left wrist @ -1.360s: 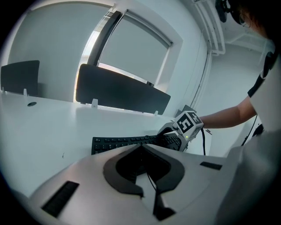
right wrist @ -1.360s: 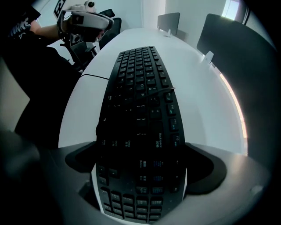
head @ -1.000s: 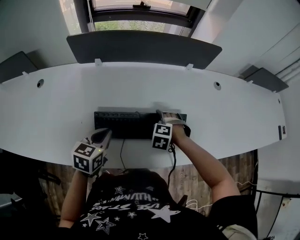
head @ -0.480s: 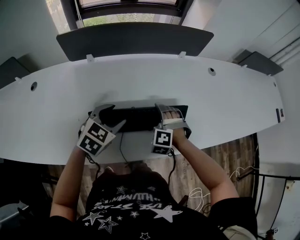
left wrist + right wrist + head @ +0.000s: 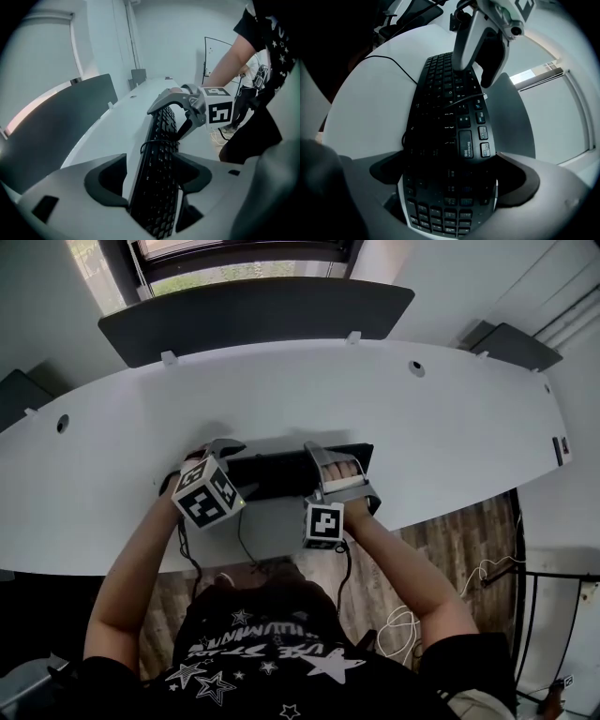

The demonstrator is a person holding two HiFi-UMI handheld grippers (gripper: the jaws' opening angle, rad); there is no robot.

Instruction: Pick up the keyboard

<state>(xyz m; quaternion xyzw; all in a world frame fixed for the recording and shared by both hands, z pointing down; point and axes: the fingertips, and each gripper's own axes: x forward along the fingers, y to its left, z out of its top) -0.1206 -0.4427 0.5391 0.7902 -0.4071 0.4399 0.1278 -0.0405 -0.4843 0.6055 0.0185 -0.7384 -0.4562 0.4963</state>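
Right gripper view: keyboard (image 5: 450, 103) gripped between jaws.

Black white-starred T-shirt (image 5: 267, 657); grey left claw (image 5: 234, 465), right claw (image 5: 342, 472).

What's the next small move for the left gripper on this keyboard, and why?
Probably close the left gripper: its jaws have just been opening and stand apart around the left end of the keyboard, not pressing it. The right gripper looks clamped on the other end, so closing the left one should allow a level two-handed lift.
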